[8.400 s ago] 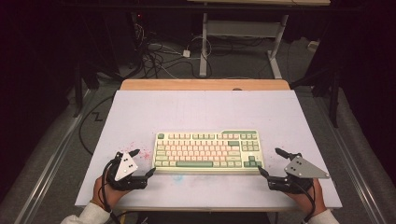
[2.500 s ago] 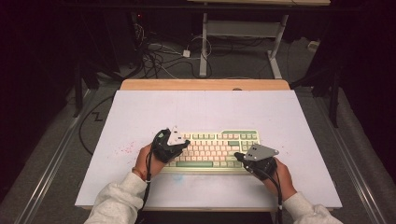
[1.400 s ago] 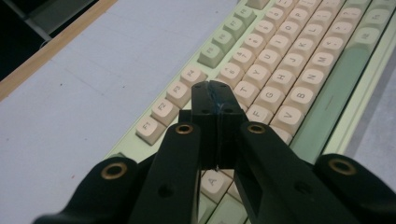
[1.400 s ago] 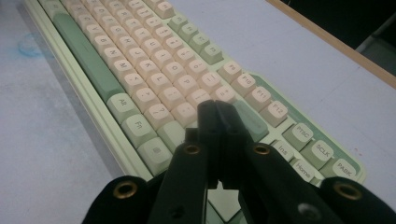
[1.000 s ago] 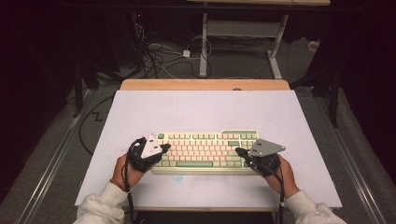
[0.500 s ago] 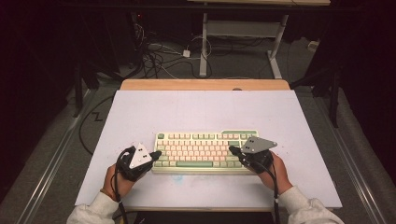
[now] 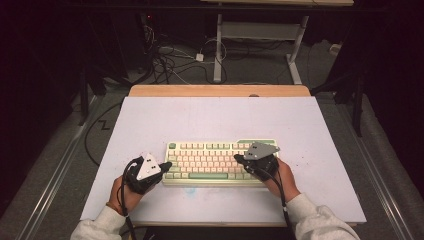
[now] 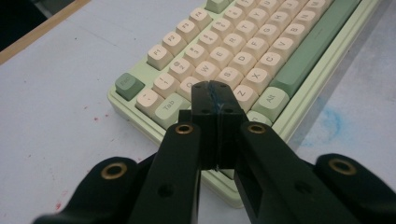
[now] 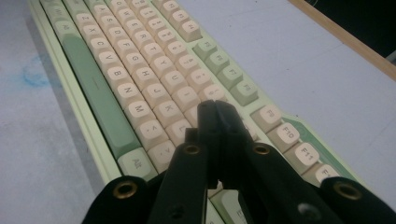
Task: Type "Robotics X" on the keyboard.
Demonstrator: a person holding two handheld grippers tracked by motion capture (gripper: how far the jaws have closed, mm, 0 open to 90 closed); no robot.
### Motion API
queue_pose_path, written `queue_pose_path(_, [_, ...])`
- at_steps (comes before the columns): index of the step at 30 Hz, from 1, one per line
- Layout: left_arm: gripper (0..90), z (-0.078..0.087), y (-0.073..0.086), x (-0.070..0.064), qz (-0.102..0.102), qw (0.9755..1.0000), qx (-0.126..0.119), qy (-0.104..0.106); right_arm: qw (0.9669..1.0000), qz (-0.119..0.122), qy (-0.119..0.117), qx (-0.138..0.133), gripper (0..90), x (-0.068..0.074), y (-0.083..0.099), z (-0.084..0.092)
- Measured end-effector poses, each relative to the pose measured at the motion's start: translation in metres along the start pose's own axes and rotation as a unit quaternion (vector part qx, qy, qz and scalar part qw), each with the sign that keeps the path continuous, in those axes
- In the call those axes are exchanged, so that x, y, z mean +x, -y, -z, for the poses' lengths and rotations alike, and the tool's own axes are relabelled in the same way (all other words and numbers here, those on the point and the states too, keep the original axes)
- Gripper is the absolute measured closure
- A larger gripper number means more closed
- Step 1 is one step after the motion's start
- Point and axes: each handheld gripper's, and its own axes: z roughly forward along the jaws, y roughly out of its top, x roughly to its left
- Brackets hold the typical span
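Observation:
A pale green keyboard with cream and green keys lies on the white table top, near the front. My left gripper sits at the keyboard's left end, jaws shut with nothing between them; in the left gripper view its tips hover over the keys beside Tab. My right gripper is over the right half of the keyboard, also shut and empty. In the right gripper view its tips are above the cream keys near L.
The table has a wooden far edge. Faint blue and red stains mark the white surface in front of the keyboard. Cables and a desk frame stand on the floor behind the table.
My right gripper has slid left along the keyboard, from its right end toward the middle. My left gripper has drawn back left and slightly down, off the keys to the keyboard's left end.

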Motion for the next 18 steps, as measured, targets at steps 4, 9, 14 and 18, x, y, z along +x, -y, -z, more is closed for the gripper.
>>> queue_pose_path(4, [87.4, -0.002, 0.000, 0.000, -0.001, 1.0000, 0.003, 0.001, 1.0000, 0.000, -0.004, 0.004, 90.0, 0.002, -0.004, -0.008])
queue_pose_path(9, [87.4, -0.004, 0.000, 0.000, -0.001, 1.0000, 0.005, 0.002, 0.9997, 0.010, -0.013, 0.016, 90.0, 0.004, -0.007, -0.019])
queue_pose_path(14, [87.4, -0.003, 0.000, 0.003, 0.004, 1.0000, 0.000, 0.000, 0.9996, 0.013, -0.010, 0.021, 90.0, 0.005, -0.011, -0.027])
queue_pose_path(18, [87.4, -0.002, 0.000, 0.003, 0.006, 1.0000, 0.000, 0.000, 0.9995, 0.013, -0.010, 0.027, 90.0, 0.005, -0.013, -0.033])
